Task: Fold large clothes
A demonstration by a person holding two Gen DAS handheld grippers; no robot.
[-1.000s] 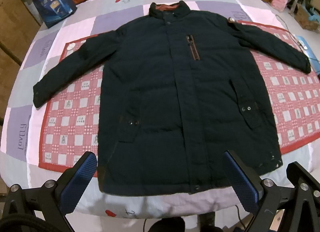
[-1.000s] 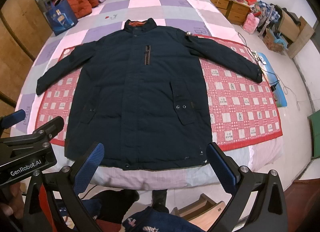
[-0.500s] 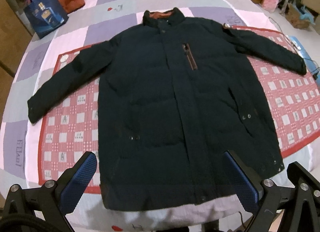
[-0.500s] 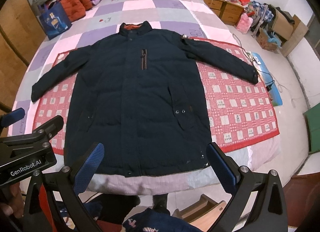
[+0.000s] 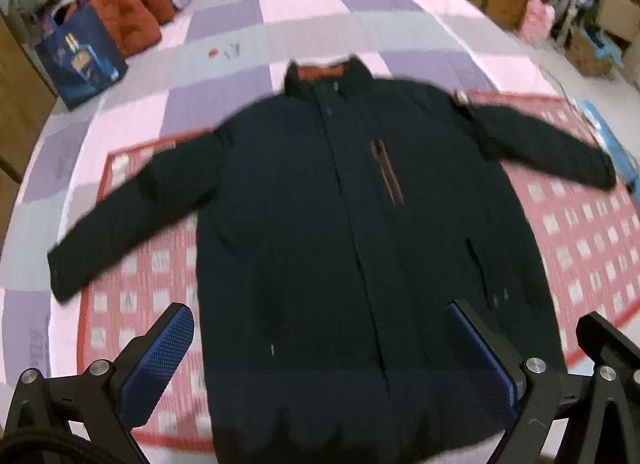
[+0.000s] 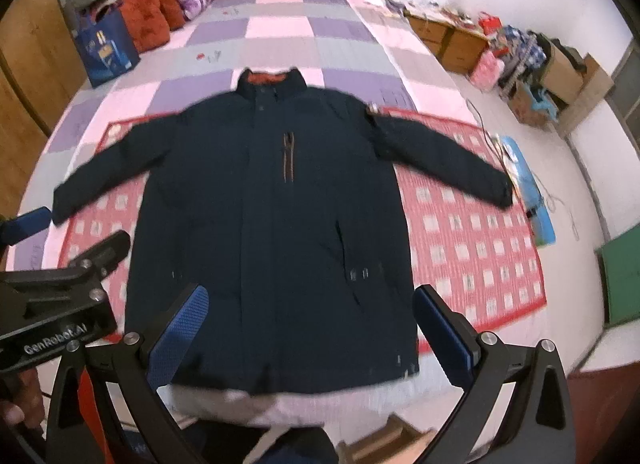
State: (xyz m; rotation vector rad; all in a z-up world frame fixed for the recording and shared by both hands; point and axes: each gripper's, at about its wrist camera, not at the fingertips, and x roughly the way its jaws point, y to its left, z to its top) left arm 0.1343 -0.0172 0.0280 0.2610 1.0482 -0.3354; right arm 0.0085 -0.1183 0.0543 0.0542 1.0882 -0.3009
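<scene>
A large dark navy padded jacket (image 5: 320,224) lies flat, front up, on the bed, sleeves spread out to both sides and its orange-lined collar at the far end. It also shows in the right wrist view (image 6: 272,216). My left gripper (image 5: 320,356) is open and empty, hovering above the jacket's lower part near the hem. My right gripper (image 6: 312,328) is open and empty, above the hem at the foot of the bed. The left gripper's body (image 6: 60,296) shows at the left of the right wrist view.
The jacket rests on a red checked mat (image 6: 472,224) over a purple, pink and grey quilt (image 6: 280,32). A blue bag (image 6: 106,48) and red cushions (image 6: 148,22) sit at the far left. Wooden drawers and clutter (image 6: 520,60) line the right wall.
Both grippers have moved forward over the bed, so the jacket looks nearer and its hem sits lower in both views. The jacket has not moved.
</scene>
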